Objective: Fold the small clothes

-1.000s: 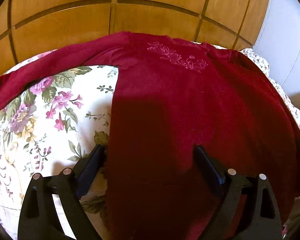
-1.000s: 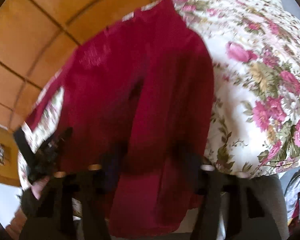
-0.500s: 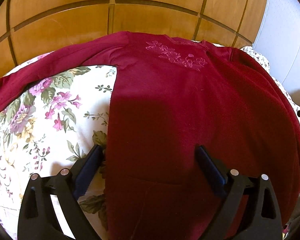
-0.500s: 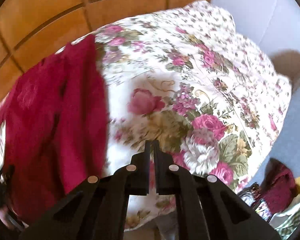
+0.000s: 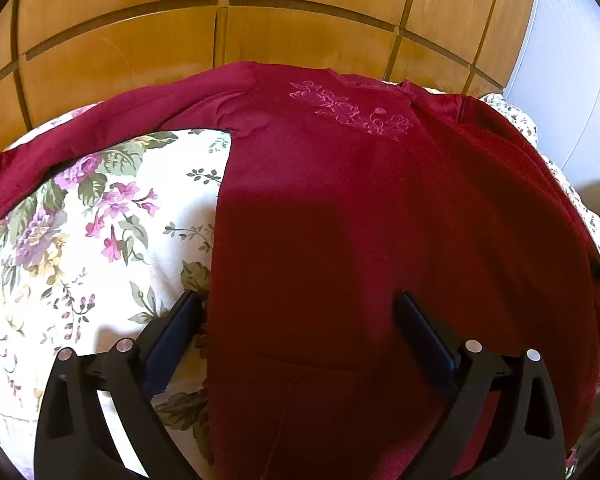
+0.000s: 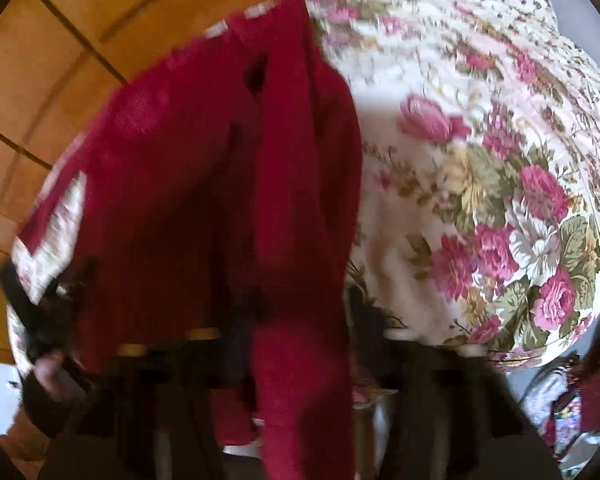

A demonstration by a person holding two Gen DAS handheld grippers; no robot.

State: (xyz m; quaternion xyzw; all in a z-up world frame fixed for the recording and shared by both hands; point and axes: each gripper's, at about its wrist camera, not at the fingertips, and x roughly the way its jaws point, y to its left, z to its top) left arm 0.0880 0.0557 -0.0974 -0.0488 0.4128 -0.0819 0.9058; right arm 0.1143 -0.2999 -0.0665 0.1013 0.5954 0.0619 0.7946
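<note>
A dark red long-sleeved top (image 5: 340,200) with pink flower embroidery (image 5: 348,110) near the neck lies flat on a floral bedspread (image 5: 80,240). Its left sleeve (image 5: 100,128) stretches out to the left. My left gripper (image 5: 298,298) hovers open over the lower body of the top, its left finger beside the hem's side edge. The right wrist view is blurred. There my right gripper (image 6: 302,316) hangs over the top's (image 6: 180,180) right edge, its jaws opening and apart, with a strip of red cloth between them.
A wooden panelled headboard (image 5: 260,40) rises behind the bed, and a grey wall (image 5: 572,60) stands at the right. The bedspread (image 6: 480,160) extends bare to the right of the top. Bags and cloth (image 6: 580,400) lie beyond the bed's lower right corner.
The left view is unchanged. My right gripper, shut over the bare bedspread half a second ago, has swung back left over the top's right edge, jaws now apart.
</note>
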